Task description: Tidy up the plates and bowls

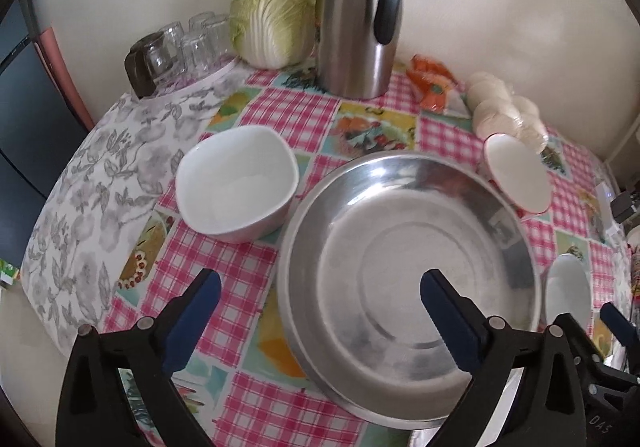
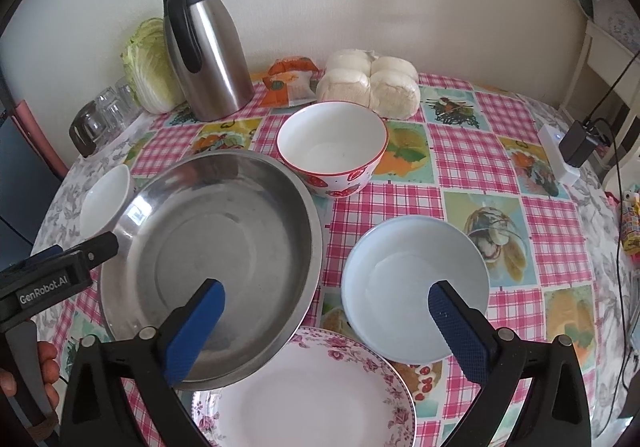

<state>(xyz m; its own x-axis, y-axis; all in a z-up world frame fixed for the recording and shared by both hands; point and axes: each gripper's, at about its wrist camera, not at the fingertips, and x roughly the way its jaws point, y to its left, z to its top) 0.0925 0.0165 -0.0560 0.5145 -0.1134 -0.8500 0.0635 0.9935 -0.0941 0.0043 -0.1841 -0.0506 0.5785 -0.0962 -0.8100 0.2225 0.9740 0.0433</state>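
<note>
Steel pan [image 2: 208,259] overlaps floral plate [image 2: 312,399] at 6 o'clock; 3 bowls unstacked. My left claw [image 1: 320,283] and right claw [image 2: 326,295] gape, empty.

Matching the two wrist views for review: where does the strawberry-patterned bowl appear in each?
Left wrist: strawberry bowl at right of centre, behind the steel pan's far-right rim, only its red-edged rim showing.
Right wrist: centre, upper half, just beyond the pan's far rim, strawberries visible.
Shared landmark: steel thermos jug at the wall.
</note>
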